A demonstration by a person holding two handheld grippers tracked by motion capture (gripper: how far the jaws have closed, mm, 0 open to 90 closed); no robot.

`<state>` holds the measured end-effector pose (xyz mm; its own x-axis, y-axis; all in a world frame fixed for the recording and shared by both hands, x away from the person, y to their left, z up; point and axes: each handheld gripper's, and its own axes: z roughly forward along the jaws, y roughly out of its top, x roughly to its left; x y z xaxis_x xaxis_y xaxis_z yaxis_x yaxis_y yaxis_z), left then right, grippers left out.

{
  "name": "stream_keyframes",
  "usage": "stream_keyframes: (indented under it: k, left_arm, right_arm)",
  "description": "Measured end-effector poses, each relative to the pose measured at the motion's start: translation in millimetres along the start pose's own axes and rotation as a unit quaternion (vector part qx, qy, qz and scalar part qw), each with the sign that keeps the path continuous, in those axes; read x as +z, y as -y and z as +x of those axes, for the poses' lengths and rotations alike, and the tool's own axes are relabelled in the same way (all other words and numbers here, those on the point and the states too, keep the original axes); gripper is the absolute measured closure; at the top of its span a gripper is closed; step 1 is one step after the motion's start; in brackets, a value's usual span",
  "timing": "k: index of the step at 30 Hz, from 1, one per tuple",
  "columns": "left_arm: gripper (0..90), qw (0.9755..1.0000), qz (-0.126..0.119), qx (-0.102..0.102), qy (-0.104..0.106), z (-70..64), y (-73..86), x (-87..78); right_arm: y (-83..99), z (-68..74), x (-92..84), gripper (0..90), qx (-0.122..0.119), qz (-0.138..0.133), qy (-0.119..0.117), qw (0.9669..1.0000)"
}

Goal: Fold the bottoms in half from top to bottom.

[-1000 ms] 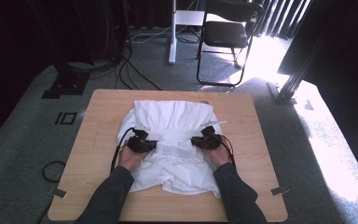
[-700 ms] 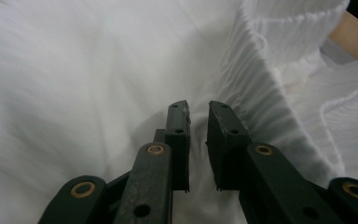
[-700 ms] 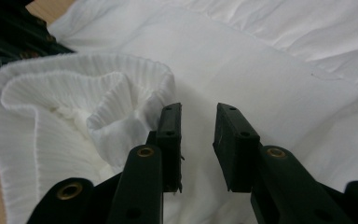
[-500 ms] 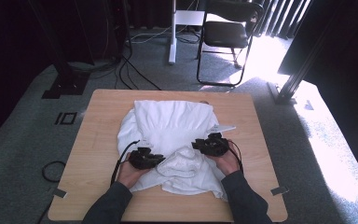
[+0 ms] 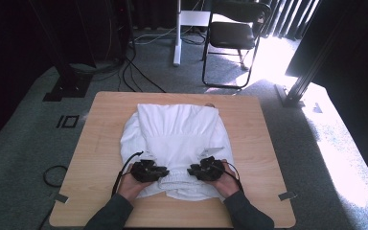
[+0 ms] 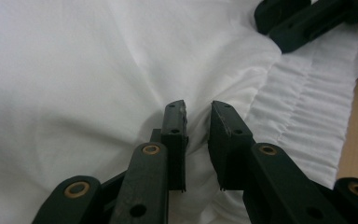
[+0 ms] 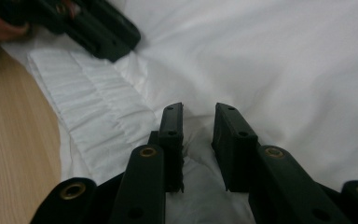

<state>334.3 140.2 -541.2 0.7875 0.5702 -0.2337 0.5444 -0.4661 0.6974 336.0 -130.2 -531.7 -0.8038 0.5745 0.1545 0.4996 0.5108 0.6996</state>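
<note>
A white garment [image 5: 177, 129] lies spread on the wooden table [image 5: 100, 158], its gathered elastic band [image 5: 178, 178] at the near edge. My left gripper [image 5: 163, 171] rests on the band's left end and my right gripper [image 5: 192, 171] on its right end, tips facing each other. In the left gripper view the jaws stand a narrow gap apart at the left gripper [image 6: 198, 116], with cloth puckered between them; the gathered band [image 6: 298, 121] runs to the right. The right gripper [image 7: 199, 119] pinches a fold the same way, beside the band [image 7: 93, 112].
Bare wood borders the garment left, right and in front. Beyond the table's far edge stand a black folding chair [image 5: 235, 33], a white post [image 5: 176, 28] and a dark stand base [image 5: 67, 88], with cables [image 5: 139, 72] on the carpet.
Both grippers drew back from the garment's middle toward the near edge, carrying the cloth. The lifted fold now lies flat, with the gathered band at the front.
</note>
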Motion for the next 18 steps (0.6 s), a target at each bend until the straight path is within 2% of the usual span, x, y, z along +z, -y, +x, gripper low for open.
stream_keyframes:
  k: [2, 5, 6, 8, 11, 12, 13, 16, 17, 18]
  left_arm:
    - [76.4, 1.0, -0.004, 0.004, 0.003, -2.1, 0.3, -2.4]
    - [69.5, 0.9998, -0.017, 0.008, -0.006, -1.8, -2.0, -7.8]
    - [69.5, 0.9992, -0.03, 0.012, -0.026, 2.1, -7.3, -14.5]
    - [66.2, 0.9981, -0.04, 0.007, -0.046, 10.6, -15.4, -20.5]
    - [64.9, 0.9956, -0.05, 0.003, -0.079, 28.7, -31.9, -24.5]
    - [63.8, 0.9956, -0.05, 0.003, -0.079, 28.7, -31.9, -24.5]
    - [62.1, 0.9929, -0.055, 0.0, -0.106, 42.9, -43.3, -20.8]
    - [62.0, 0.9909, -0.052, -0.005, -0.124, 59.0, -52.8, -12.3]
    - [62.0, 0.9909, -0.052, -0.005, -0.124, 59.0, -52.8, -12.3]
    - [62.0, 0.9903, -0.047, -0.019, -0.129, 70.3, -56.9, -3.4]
  right_arm:
    - [5.5, 1.2, 2.7, 75.2, 0.01, 0.011, -0.007, 0.9999]
    - [7.3, 4.1, 2.1, 75.7, 0.006, 0.011, -0.006, 0.9999]
    - [6.9, 5.1, 0.7, 75.6, 0.0, 0.01, -0.003, 0.9999]
    - [1.4, 2.8, -6.5, 68.3, -0.002, -0.018, 0.01, 0.9998]
    - [-11.4, -11.5, -12.6, 60.8, 0.002, -0.051, 0.035, 0.9981]
    - [-11.4, -11.5, -12.6, 60.8, 0.002, -0.051, 0.035, 0.9981]
    - [-27.9, -32.9, -11.7, 54.8, 0.011, -0.068, 0.062, 0.9957]
    - [-41.9, -51.5, -6.8, 51.5, 0.02, -0.076, 0.087, 0.9931]
    - [-41.9, -51.5, -6.8, 51.5, 0.02, -0.076, 0.087, 0.9931]
    - [-47.2, -59.9, -3.2, 51.1, 0.023, -0.076, 0.098, 0.9921]
